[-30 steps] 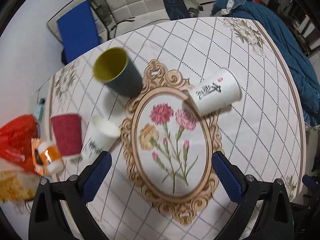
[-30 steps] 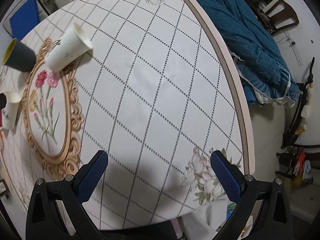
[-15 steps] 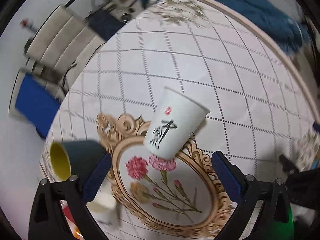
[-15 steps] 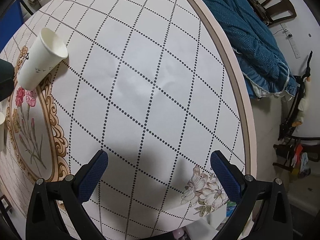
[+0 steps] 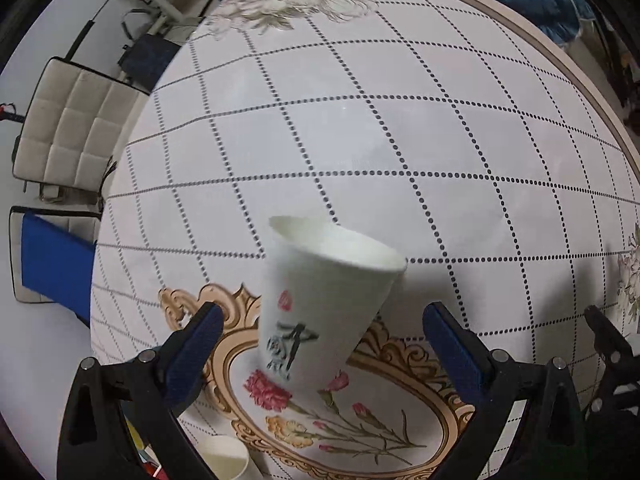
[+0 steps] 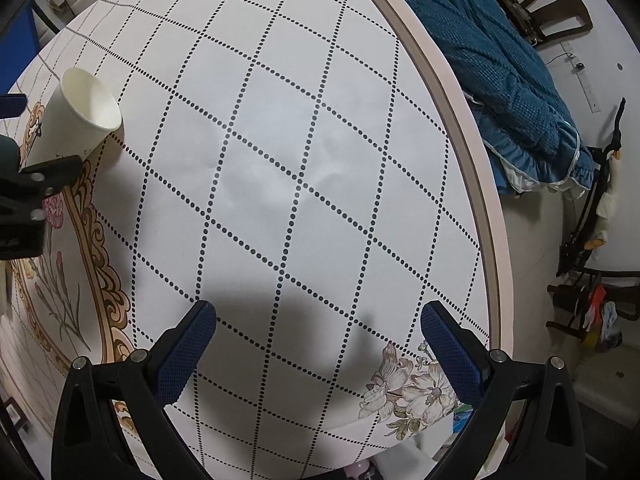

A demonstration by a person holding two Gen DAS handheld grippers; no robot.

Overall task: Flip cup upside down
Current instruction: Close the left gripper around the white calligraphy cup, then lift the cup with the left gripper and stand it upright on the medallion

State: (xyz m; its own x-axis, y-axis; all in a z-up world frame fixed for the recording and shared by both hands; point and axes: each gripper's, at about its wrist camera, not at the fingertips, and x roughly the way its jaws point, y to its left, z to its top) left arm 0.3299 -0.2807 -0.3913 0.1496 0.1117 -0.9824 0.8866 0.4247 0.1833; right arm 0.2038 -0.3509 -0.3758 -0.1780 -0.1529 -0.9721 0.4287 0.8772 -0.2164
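Closed in on cup [image 5: 320, 304]: upright on table [image 5: 400, 140], now between my left hand-held gripper [image 5: 318, 344] pads, spread wide. Thin paper, crushes; I'd pinch mid-wall lightly. Right hand-held gripper [image 6: 318, 344] open, idle.

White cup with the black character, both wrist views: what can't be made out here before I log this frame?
- White cup base: in the left wrist view, motion blur smears it.
- Same cup's lower body: in the right wrist view, the left gripper's black frame covers it.
- Second cup: cut off by the bottom edge of the left wrist view.
- Left gripper: open around the cup; contact not visible.
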